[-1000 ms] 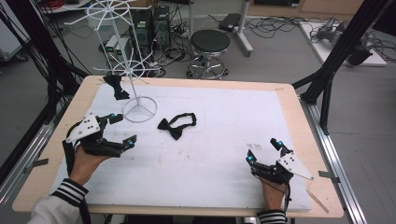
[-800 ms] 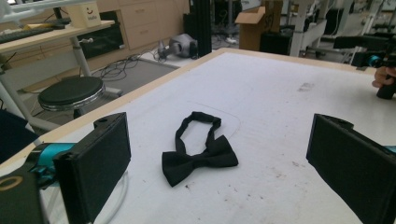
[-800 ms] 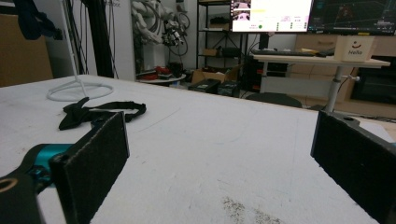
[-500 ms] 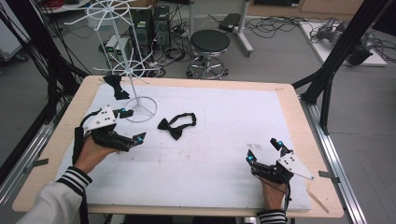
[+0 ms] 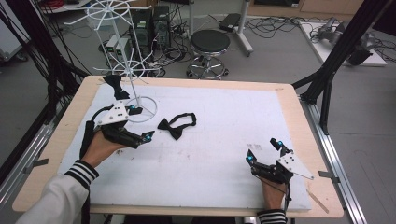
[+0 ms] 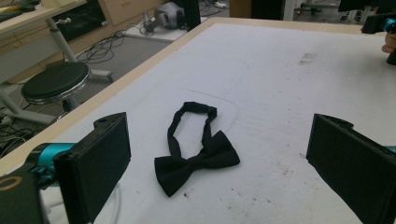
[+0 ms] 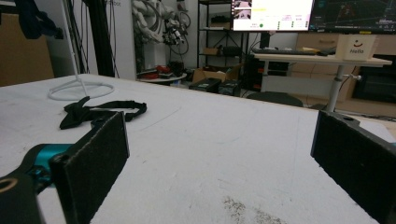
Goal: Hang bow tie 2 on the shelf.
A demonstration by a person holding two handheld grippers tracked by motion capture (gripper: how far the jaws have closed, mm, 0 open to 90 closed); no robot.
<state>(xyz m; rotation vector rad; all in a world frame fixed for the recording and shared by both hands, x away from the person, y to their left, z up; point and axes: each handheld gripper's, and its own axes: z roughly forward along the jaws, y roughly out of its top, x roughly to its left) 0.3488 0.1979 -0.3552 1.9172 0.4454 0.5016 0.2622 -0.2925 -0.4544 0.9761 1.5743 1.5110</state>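
A black bow tie (image 5: pixel 175 126) with its neck band looped behind it lies flat on the white mat (image 5: pixel 219 107), left of centre. My left gripper (image 5: pixel 142 123) stands open just to its left, jaws wide and empty; in the left gripper view the bow tie (image 6: pixel 196 161) lies on the mat between and a little beyond the jaws, touching neither. My right gripper (image 5: pixel 263 150) rests open and empty near the front right of the mat. From the right gripper view the bow tie (image 7: pixel 93 112) is far off to the left.
A white wire display stand (image 5: pixel 135 88) rises from a ring base (image 5: pixel 148 103) at the back left, right beside my left gripper. A second black bow tie (image 5: pixel 114 86) hangs on it. A black stool (image 5: pixel 210 44) stands beyond the table's far edge.
My left gripper has moved right and away from the front edge, closing in on the bow tie, still open. The right gripper and the bow tie have stayed put.
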